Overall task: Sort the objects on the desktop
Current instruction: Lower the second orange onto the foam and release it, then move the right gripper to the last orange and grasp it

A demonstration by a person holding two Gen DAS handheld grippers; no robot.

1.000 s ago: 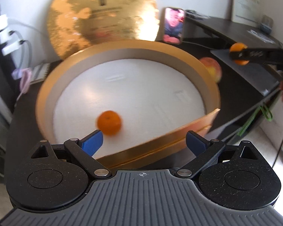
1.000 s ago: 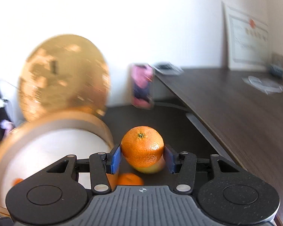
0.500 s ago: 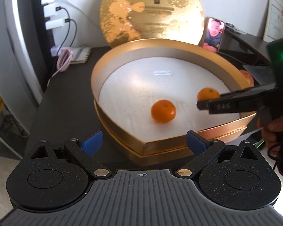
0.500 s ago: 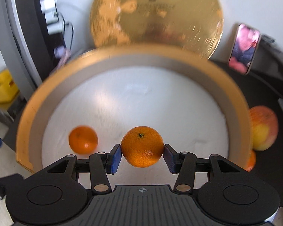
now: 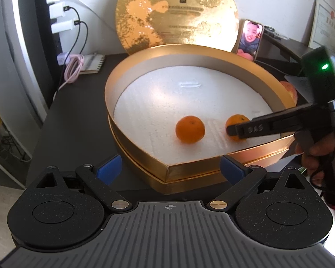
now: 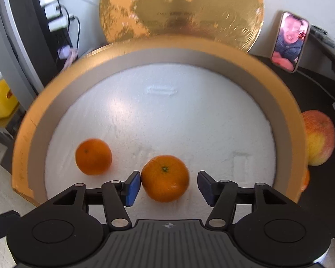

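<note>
A round gold box (image 5: 189, 169) (image 6: 24, 134) with a white foam floor lies on the dark desk. Two tangerines rest on the foam: one (image 5: 190, 129) (image 6: 93, 156) toward the left, the other (image 5: 235, 122) (image 6: 165, 178) between the blue pads of my right gripper (image 6: 169, 187), which stands open around it. The left pad touches the fruit; the right pad is apart. My left gripper (image 5: 170, 169) is open and empty, hovering in front of the box's near rim. In the left wrist view the right gripper (image 5: 245, 130) reaches in from the right, held by a hand (image 5: 319, 149).
The gold lid (image 5: 177, 13) leans on the wall behind the box. A phone (image 5: 250, 40) stands beside it. An apple (image 6: 318, 137) and part of another tangerine (image 6: 306, 178) lie right of the box. Chargers and cables (image 5: 73, 67) and a notebook (image 5: 92, 63) occupy the back left.
My right gripper has lowered its tangerine onto the foam and opened, letting it go. The left gripper has hardly moved.
</note>
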